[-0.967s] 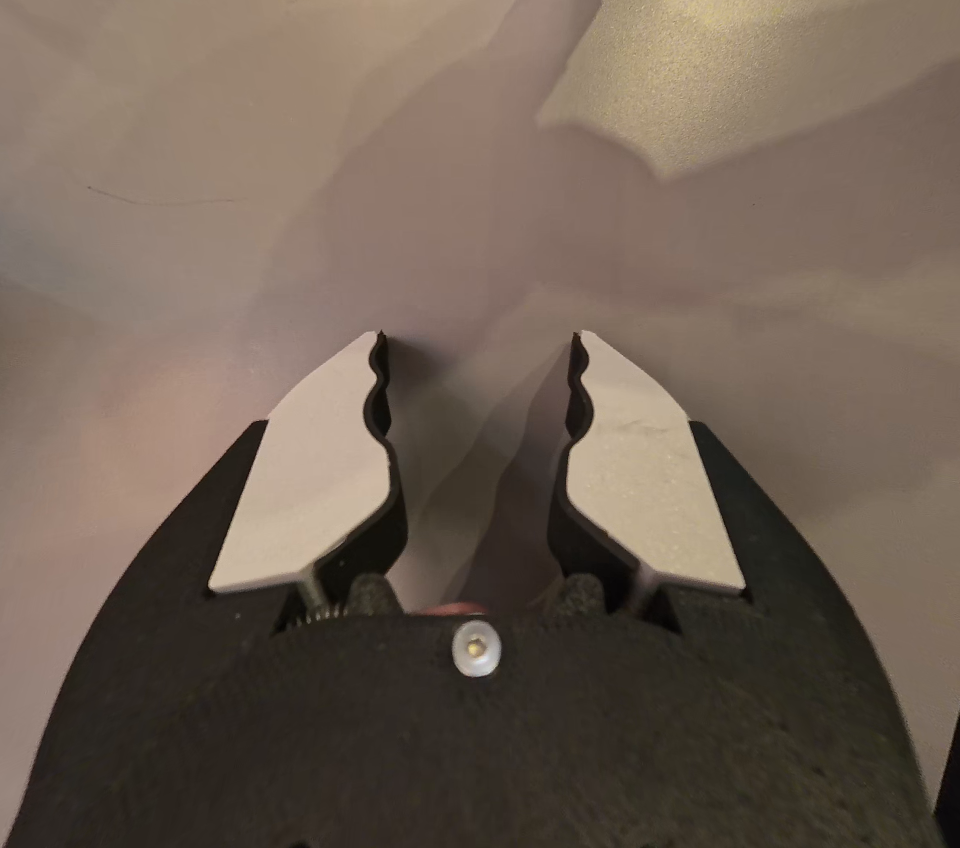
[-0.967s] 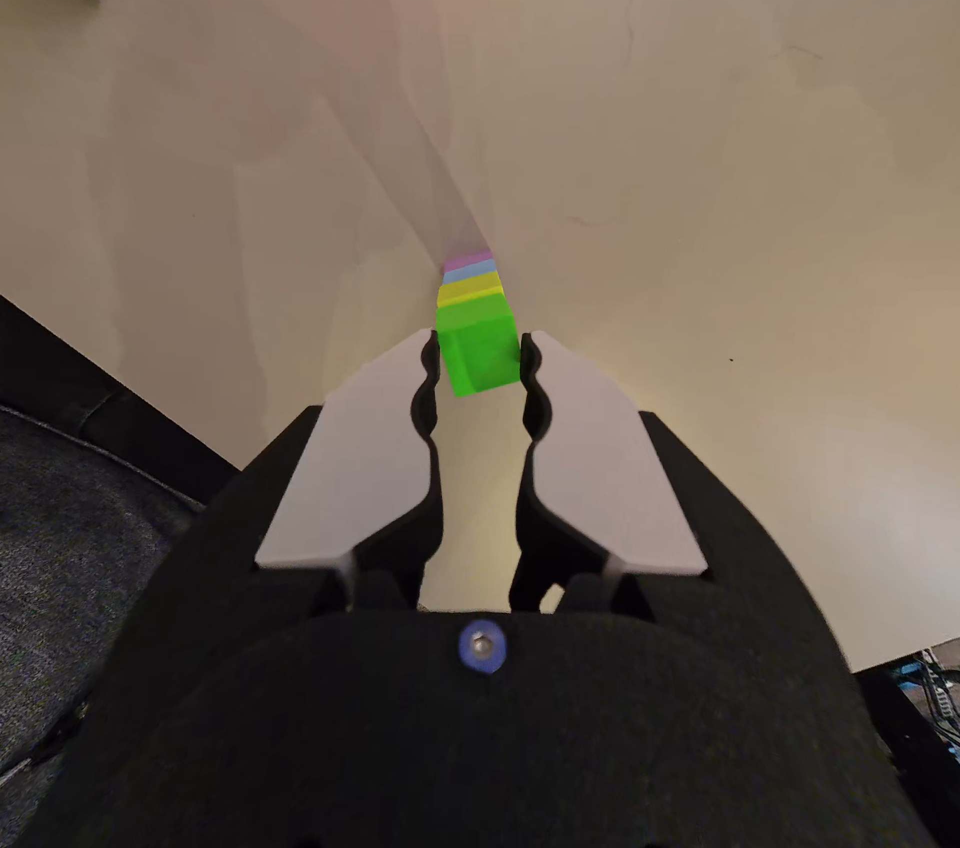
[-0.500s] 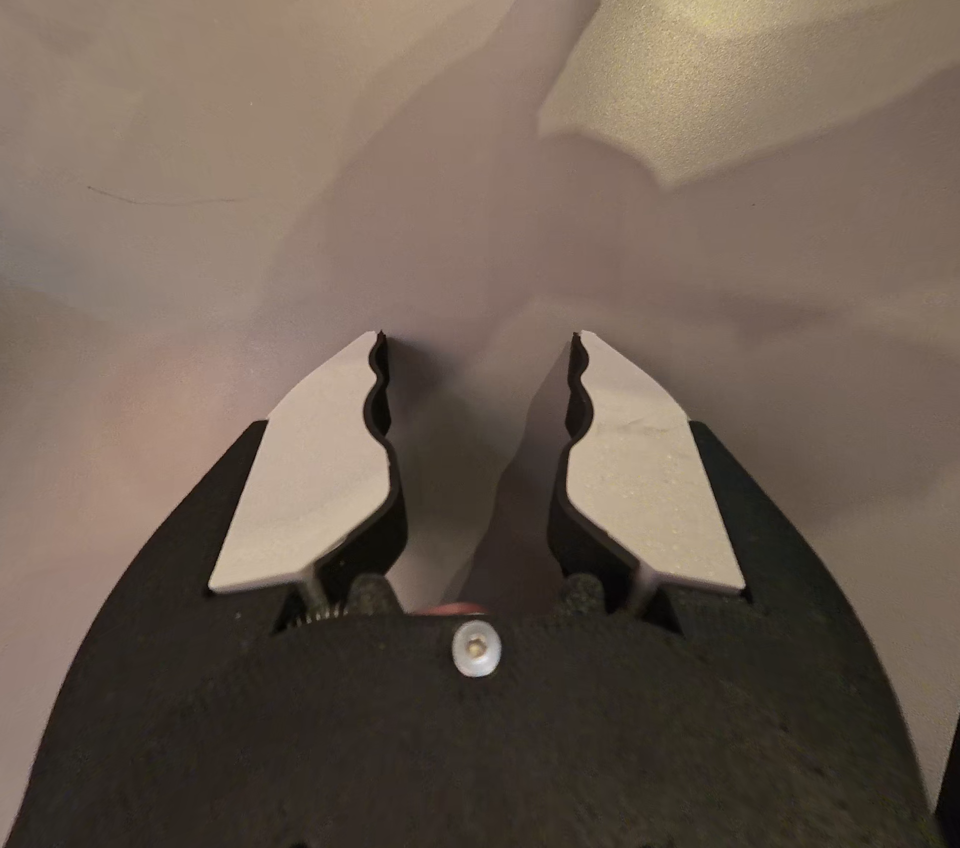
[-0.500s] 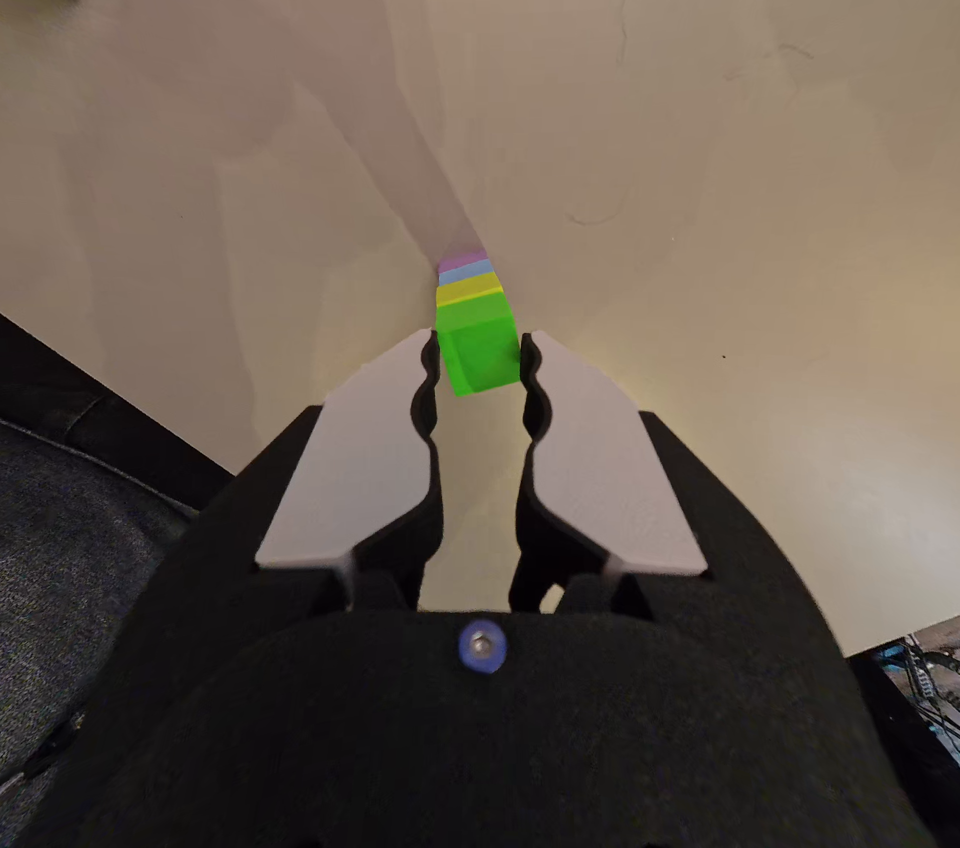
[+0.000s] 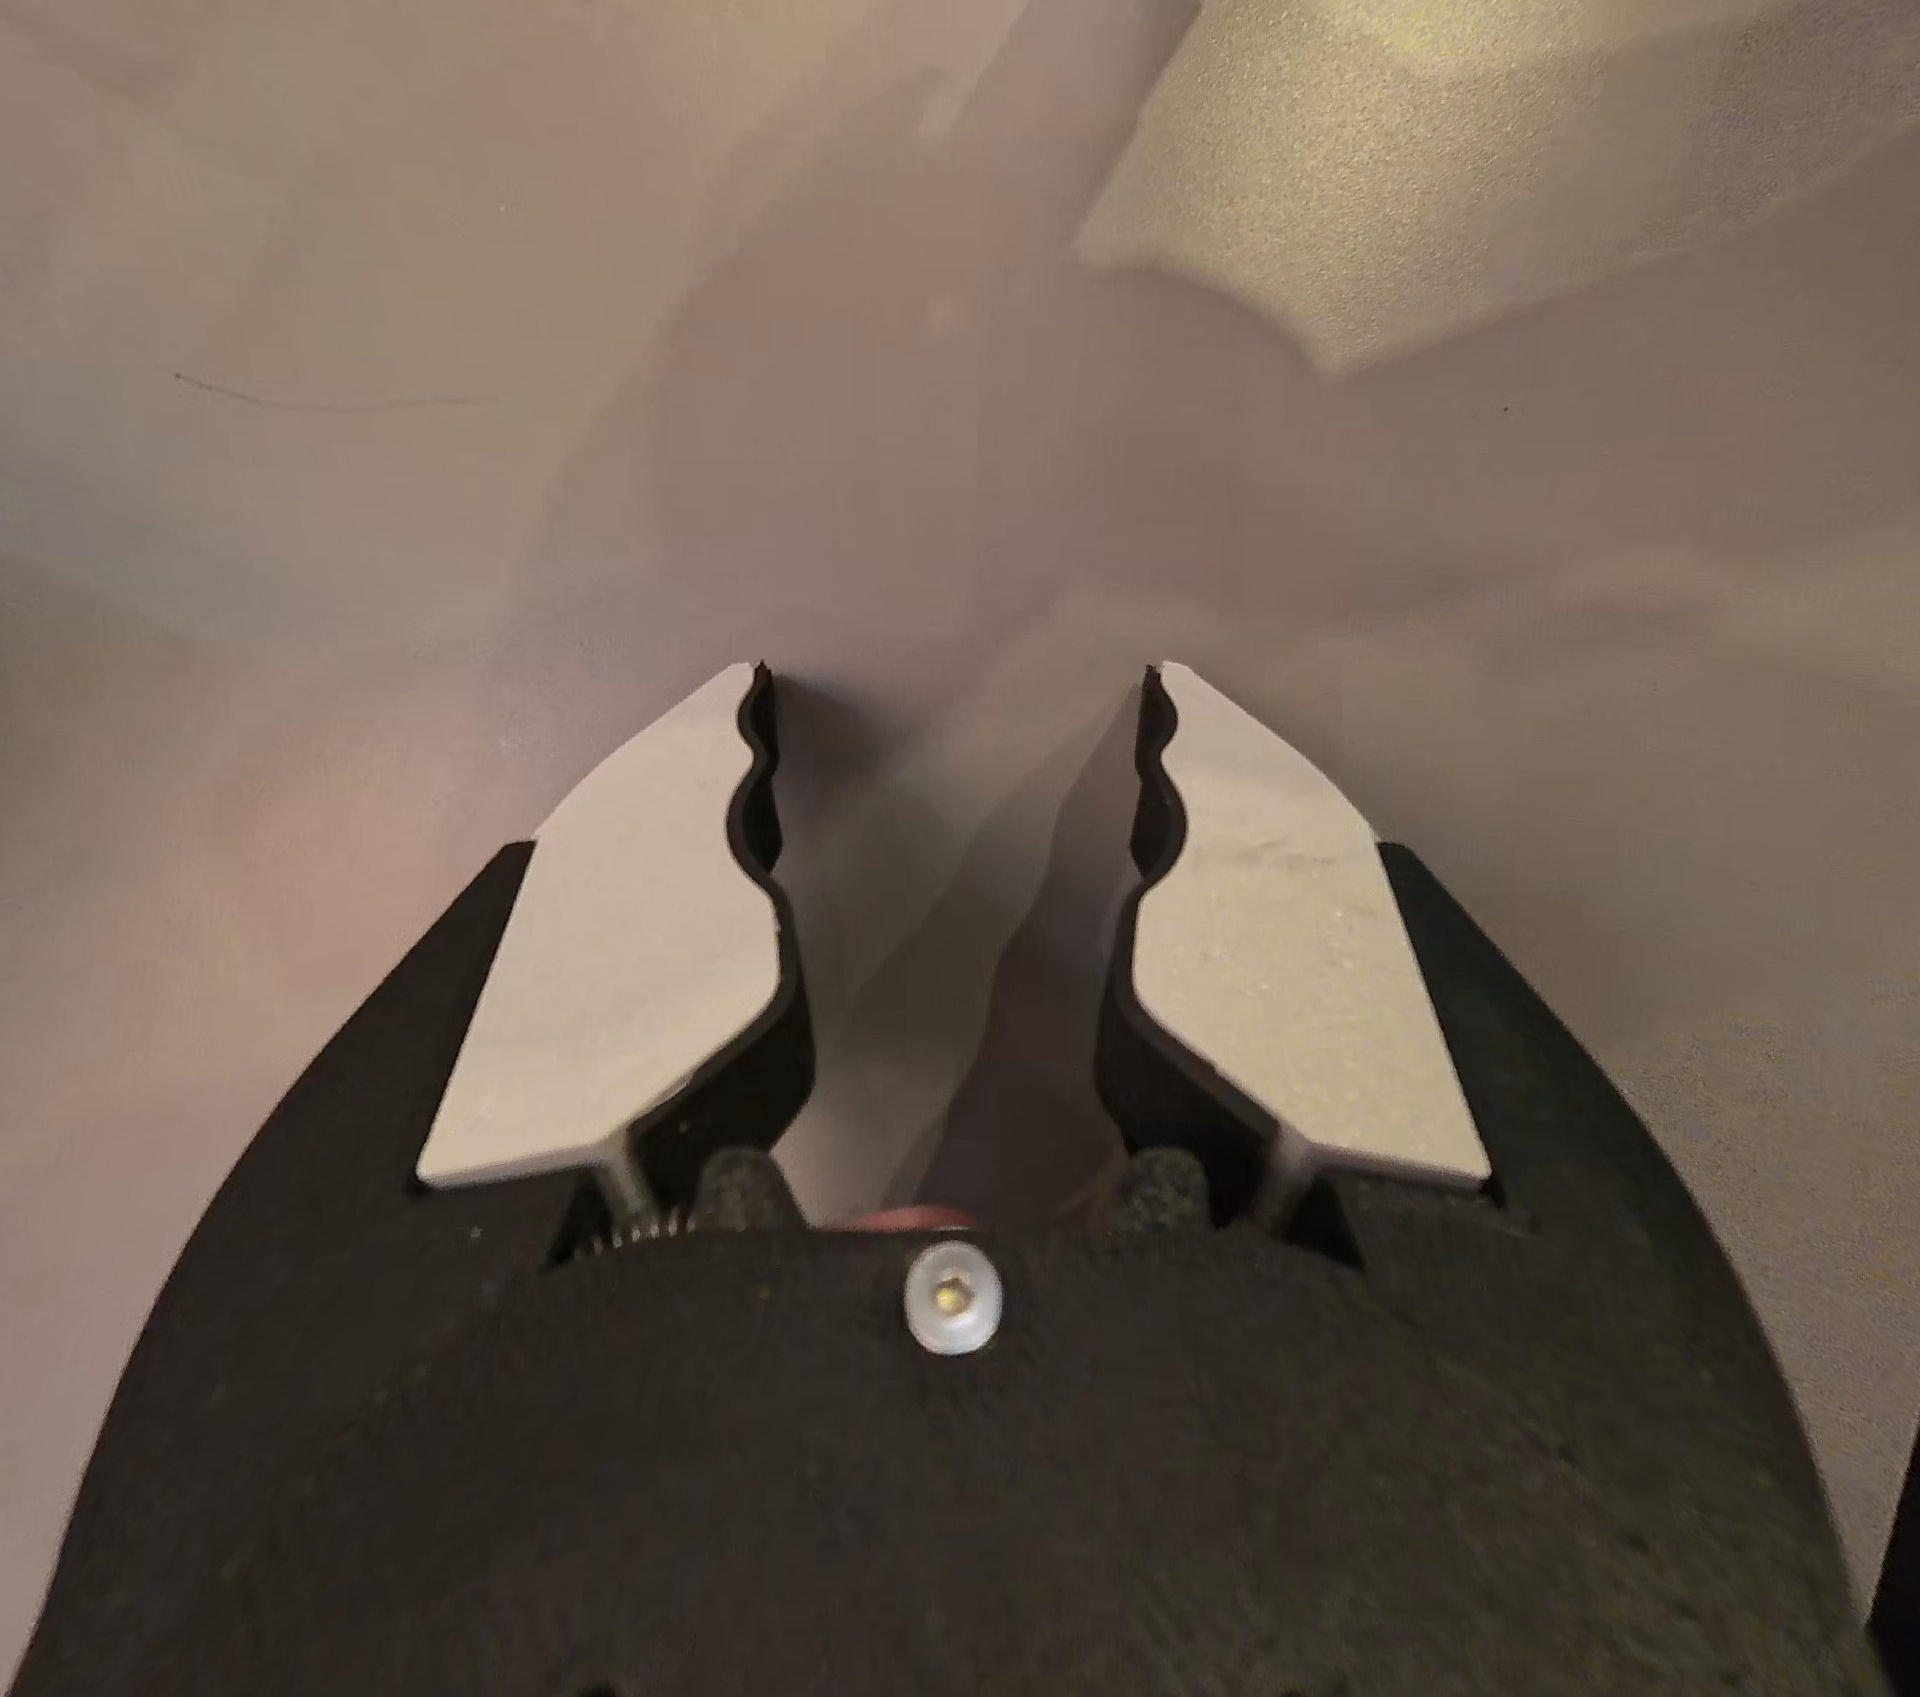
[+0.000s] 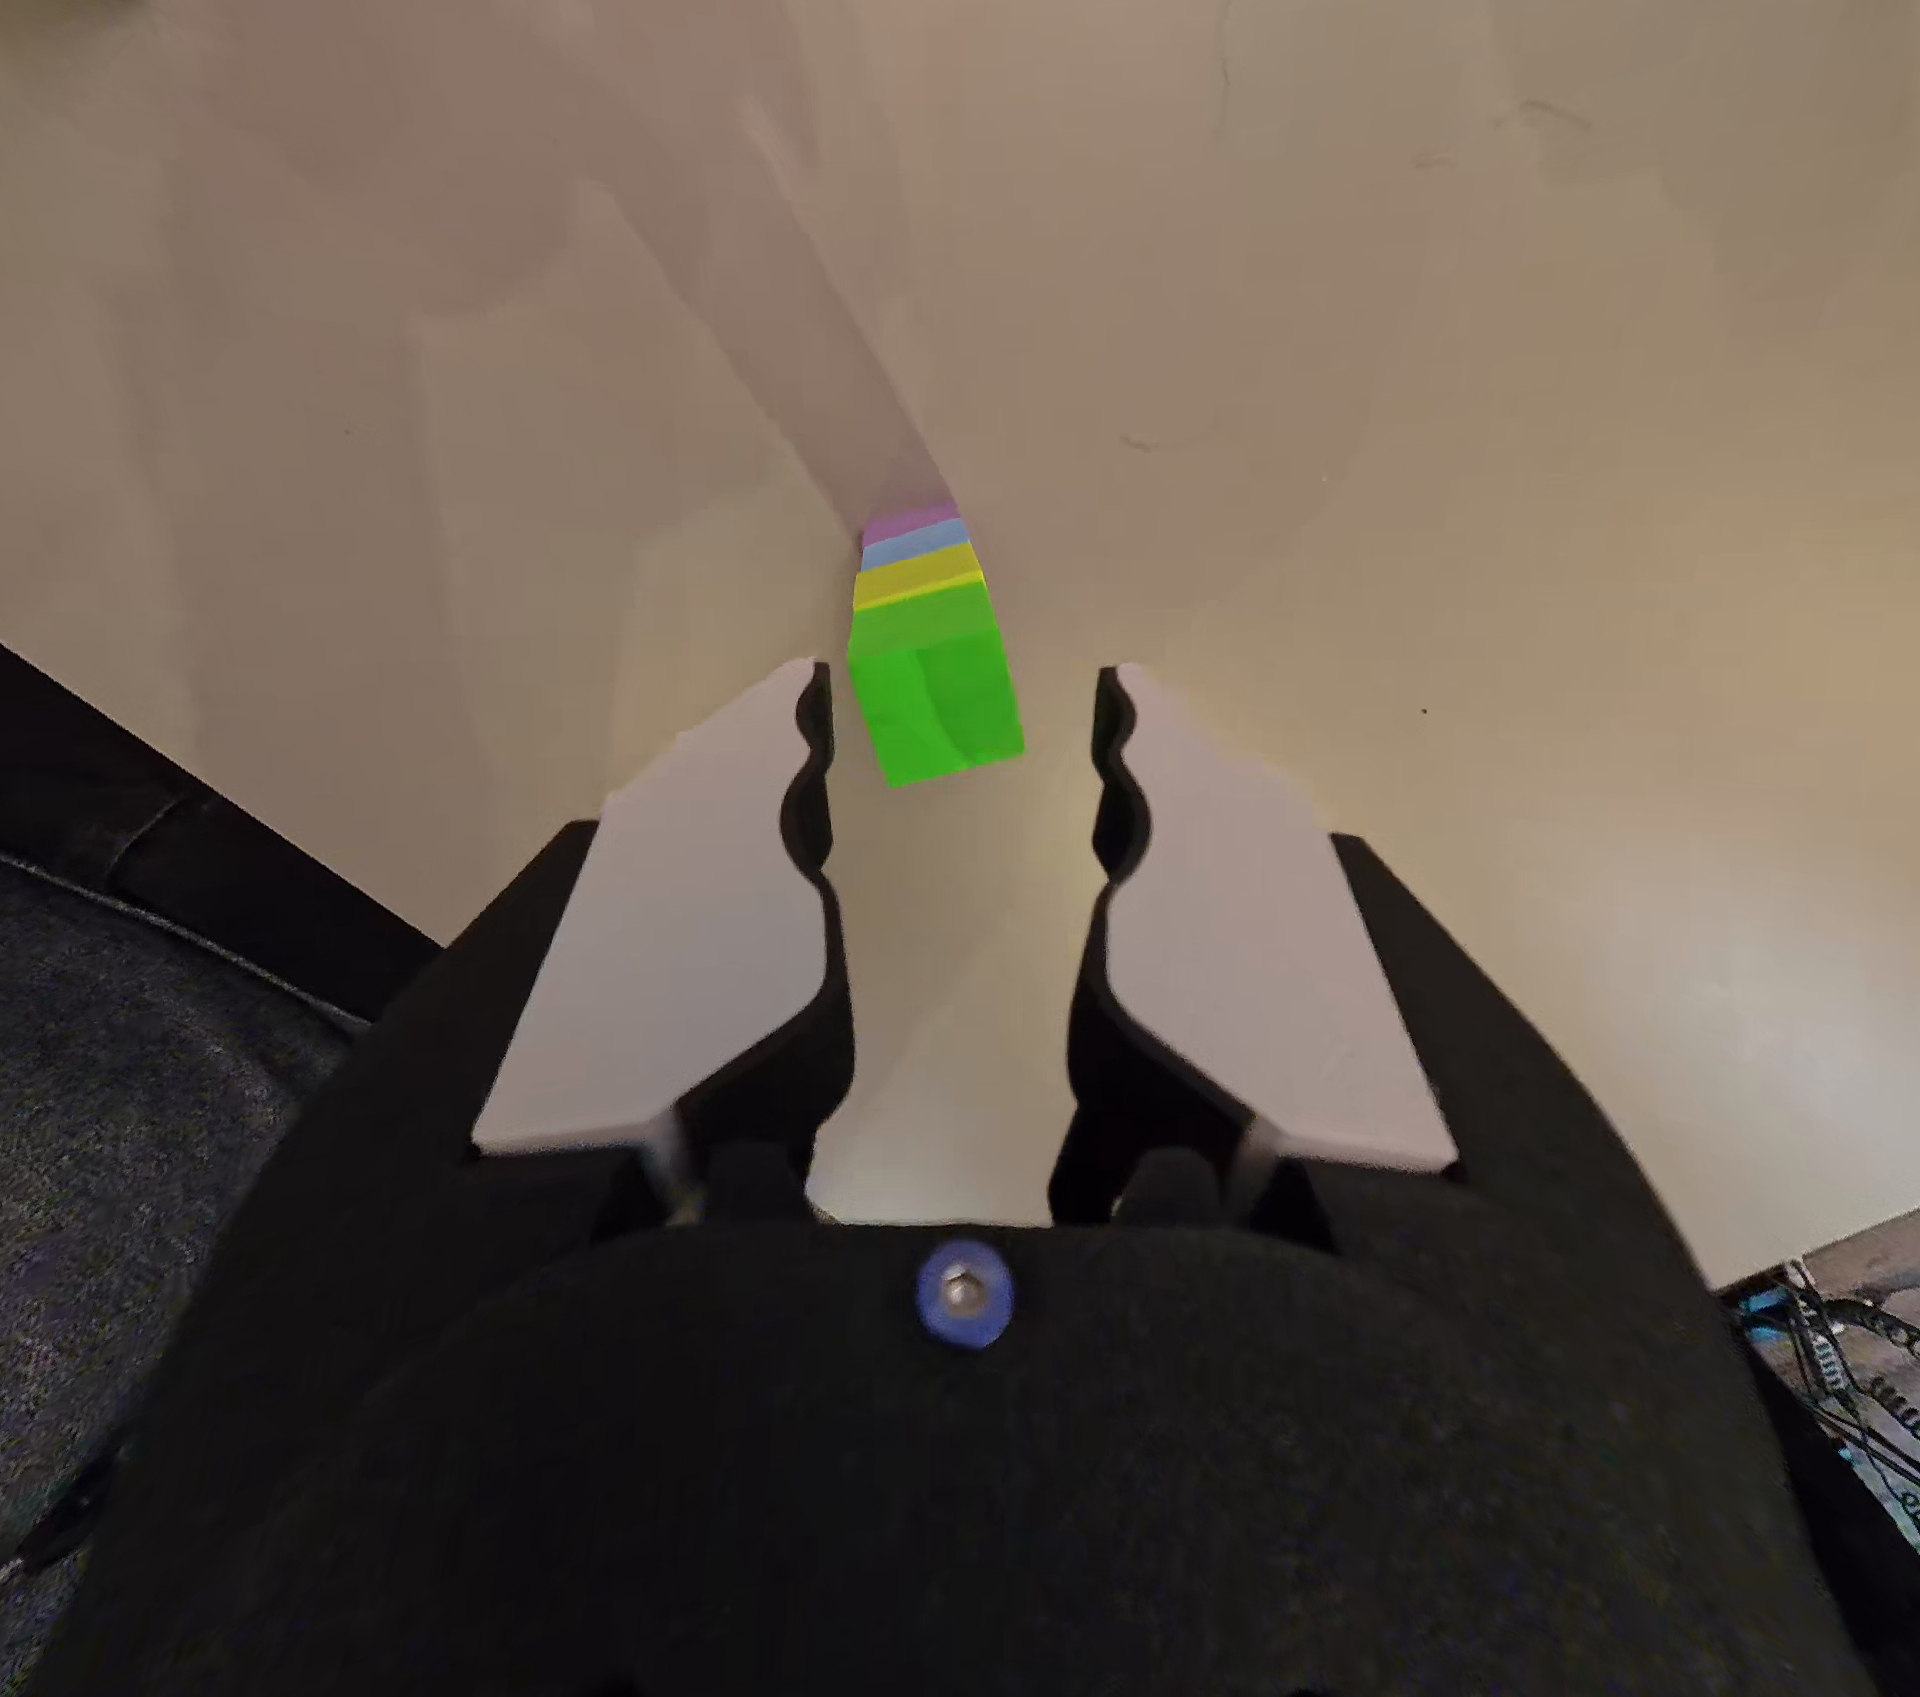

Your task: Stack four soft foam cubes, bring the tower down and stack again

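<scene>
Green cube [image 6: 940,712], yellow cube [image 6: 920,579], pale blue cube [image 6: 914,548], seemingly lilac cube [image 6: 912,521], beige table [image 6: 1455,400]

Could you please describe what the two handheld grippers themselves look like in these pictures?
Both match: the left gripper and right gripper have a broad, rounded matte-black body, two pale grey flat fingers with wavy black inner pads, and a central screw, silver on the left, bluish on the right. No cables or sleeves show.

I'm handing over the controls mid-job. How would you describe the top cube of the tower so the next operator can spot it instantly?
On the pale tabletop, a four-cube foam tower stands ahead of the right gripper. Its top piece is the bright green foam cube, between the open jaws, clear of both. Below it lie yellow, blue and purple cubes; it alone is green.
</scene>
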`<state>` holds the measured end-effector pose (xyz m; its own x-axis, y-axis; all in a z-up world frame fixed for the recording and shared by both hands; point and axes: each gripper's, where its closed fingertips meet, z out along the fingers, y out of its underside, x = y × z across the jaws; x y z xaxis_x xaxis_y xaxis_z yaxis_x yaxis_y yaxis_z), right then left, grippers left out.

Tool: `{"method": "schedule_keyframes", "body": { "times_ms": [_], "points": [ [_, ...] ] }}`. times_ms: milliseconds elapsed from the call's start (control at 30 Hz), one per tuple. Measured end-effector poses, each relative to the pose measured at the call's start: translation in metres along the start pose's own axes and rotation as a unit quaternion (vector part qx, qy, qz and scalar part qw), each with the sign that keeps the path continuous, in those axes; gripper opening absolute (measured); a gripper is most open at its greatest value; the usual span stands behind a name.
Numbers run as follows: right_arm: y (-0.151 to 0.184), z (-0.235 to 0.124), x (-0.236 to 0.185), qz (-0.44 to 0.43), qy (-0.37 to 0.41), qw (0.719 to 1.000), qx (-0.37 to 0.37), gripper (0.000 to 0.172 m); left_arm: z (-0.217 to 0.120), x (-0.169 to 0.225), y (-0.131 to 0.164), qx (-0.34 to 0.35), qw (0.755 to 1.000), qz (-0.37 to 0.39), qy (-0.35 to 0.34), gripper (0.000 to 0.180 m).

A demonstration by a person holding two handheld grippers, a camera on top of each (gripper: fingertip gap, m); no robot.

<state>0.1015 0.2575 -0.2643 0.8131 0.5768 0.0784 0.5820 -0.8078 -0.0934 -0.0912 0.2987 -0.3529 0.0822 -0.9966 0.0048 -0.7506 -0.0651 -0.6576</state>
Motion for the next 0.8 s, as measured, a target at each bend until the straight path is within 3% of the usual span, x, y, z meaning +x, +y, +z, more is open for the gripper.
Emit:
{"method": "schedule_keyframes", "body": {
  "times_ms": [33, 167, 333, 500, 633, 667, 800],
  "points": [
    [-0.001, -0.003, 0.001, 0.001, 0.0, 1.0, 0.005, 0.05, 0.0, 0.0, 0.0, 0.0, 1.0, 0.0, 0.0, 0.066],
    [-0.001, -0.026, 0.009, 0.015, 0.004, 0.999, 0.044, 0.053, 0.0, 0.0, 0.0, 0.0, 1.0, -0.001, -0.001, 0.066],
    [0.023, -0.051, 0.035, 0.064, 0.023, 0.992, 0.103, 0.043, 0.0, -0.002, -0.001, 0.0, 1.0, -0.007, -0.007, 0.063],
    [0.064, -0.035, 0.059, 0.139, 0.026, 0.978, 0.15, 0.021, 0.001, -0.005, -0.002, 0.001, 0.999, -0.025, -0.023, 0.057],
    [0.097, -0.002, 0.068, 0.191, 0.007, 0.966, 0.173, 0.002, 0.002, -0.008, -0.003, -0.001, 0.998, -0.051, -0.046, 0.052],
    [0.105, 0.006, 0.07, 0.202, 0.008, 0.963, 0.177, 0.0, 0.002, -0.008, -0.003, -0.002, 0.997, -0.058, -0.054, 0.048],
    [0.128, 0.033, 0.072, 0.236, 0.014, 0.951, 0.201, 0.0, -0.003, -0.01, 0.002, -0.016, 0.99, -0.088, -0.113, 0.0]
  ]
}}
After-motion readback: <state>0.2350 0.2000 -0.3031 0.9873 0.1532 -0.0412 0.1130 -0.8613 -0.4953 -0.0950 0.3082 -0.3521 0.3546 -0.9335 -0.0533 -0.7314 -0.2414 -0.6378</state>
